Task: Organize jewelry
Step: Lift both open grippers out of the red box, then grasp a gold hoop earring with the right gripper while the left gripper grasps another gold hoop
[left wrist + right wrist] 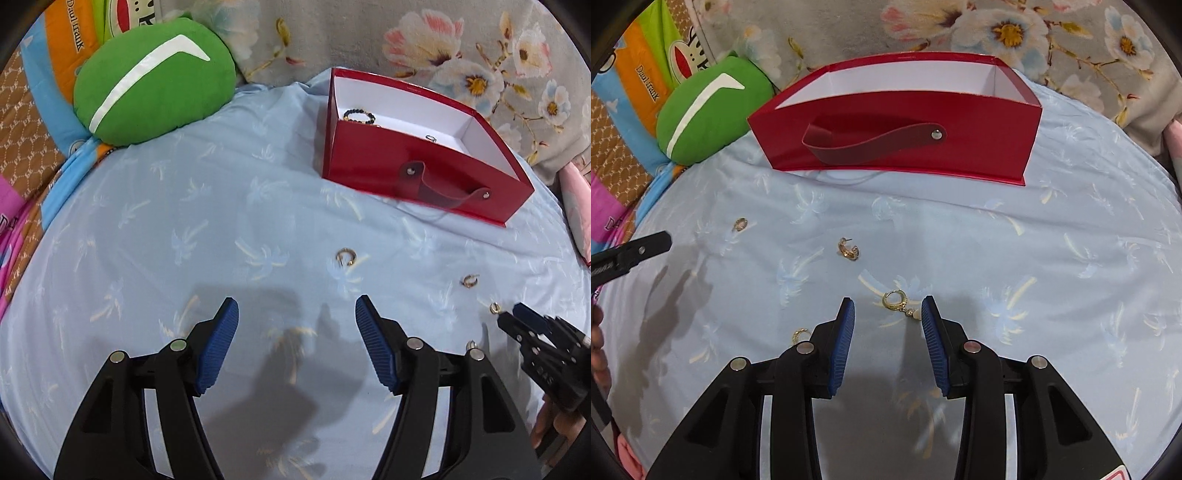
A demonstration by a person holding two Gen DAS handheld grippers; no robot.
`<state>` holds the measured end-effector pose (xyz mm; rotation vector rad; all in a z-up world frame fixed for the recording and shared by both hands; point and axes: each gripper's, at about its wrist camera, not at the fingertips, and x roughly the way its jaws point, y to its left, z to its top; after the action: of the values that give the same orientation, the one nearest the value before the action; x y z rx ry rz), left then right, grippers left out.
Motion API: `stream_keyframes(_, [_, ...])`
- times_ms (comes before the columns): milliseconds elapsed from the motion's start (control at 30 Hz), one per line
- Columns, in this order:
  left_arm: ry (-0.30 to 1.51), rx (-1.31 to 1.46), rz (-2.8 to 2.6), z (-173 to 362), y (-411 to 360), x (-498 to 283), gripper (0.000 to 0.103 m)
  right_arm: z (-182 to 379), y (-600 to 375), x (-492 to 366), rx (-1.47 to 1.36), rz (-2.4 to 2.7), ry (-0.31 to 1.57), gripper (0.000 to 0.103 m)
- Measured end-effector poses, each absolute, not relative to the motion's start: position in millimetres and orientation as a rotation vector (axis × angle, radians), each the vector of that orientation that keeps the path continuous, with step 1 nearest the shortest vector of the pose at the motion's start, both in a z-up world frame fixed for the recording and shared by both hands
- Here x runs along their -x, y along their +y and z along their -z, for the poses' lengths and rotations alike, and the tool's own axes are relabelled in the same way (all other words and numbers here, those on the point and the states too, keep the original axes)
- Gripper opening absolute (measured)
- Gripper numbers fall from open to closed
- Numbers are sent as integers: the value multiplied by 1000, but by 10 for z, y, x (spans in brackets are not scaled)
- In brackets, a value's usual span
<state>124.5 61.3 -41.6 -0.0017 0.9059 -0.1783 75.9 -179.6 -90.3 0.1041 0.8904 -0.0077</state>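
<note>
the job looks partly done. inside the red box (424,166), which sits toward the far edge of the bed (184,221), a dark beaded bracelet (360,115) and a small ring (430,138) already lie on the white floor. still loose on the blue sheet, on the near side of the box, are a gold hoop earring (848,249), a small gold ring (740,223), a drop earring with a pale bead (899,302), and another gold piece (800,335) half hidden behind the right tongs' left finger.

the right tongs (888,317) are partly open and hold nothing; the drop earring lies between the two blue pads, its bead close to the right one, so the next grab is probably this one. the left tongs (297,325) stand wide open and empty over bare sheet, well back from the box.

only the left wrist view looks down into the box and shows what is stored there; the right wrist view meets the box's front wall and strap handle, with the contents hidden. the right wrist view alone shows the drop earring's shape clearly, and the fourth piece. a green cushion (155,81) rests near the far left corner.
</note>
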Motion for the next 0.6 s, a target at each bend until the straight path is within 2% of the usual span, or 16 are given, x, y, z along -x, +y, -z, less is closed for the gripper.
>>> stream_keyframes(300, [954,43,190,567,655,-1223,64,1008,-1800,-849,-98,24,889,37])
stream_keyframes(400, [956,44,190,576,645,-1228,64,1015,-1784,-853,-81,35,885,34])
stream_keyframes(467, [960,45,190,585,641,-1226,64,1015,-1792,-846,-77,42,882,27])
stream_keyframes(533, [961,42,191,589,638,-1230,65,1016,-1807,-841,-85,45,881,25])
stream_keyframes(600, [962,40,190,592,637,-1239,65,1018,-1820,-835,-89,53,880,18])
